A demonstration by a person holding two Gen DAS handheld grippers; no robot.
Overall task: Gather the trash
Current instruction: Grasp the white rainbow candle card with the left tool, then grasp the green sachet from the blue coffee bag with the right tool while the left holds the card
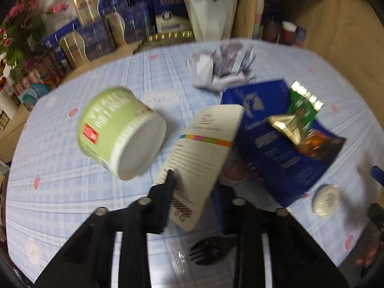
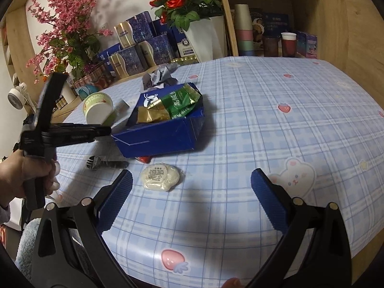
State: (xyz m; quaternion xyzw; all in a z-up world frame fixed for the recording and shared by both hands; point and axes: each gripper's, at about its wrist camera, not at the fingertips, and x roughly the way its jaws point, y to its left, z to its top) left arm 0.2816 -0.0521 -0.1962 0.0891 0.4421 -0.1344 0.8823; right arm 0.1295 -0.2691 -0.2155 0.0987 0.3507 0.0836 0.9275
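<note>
One cream carton pinched in left gripper; right gripper agape.

This is a lived-in home room: the table wears a blue checked cloth printed with strawberries and bunnies, pink blossoms and potted red roses stand behind it, beside stacked gift boxes and wooden shelving

Left claw nearly closed and angled steeply down; right claw wide apart.
</note>
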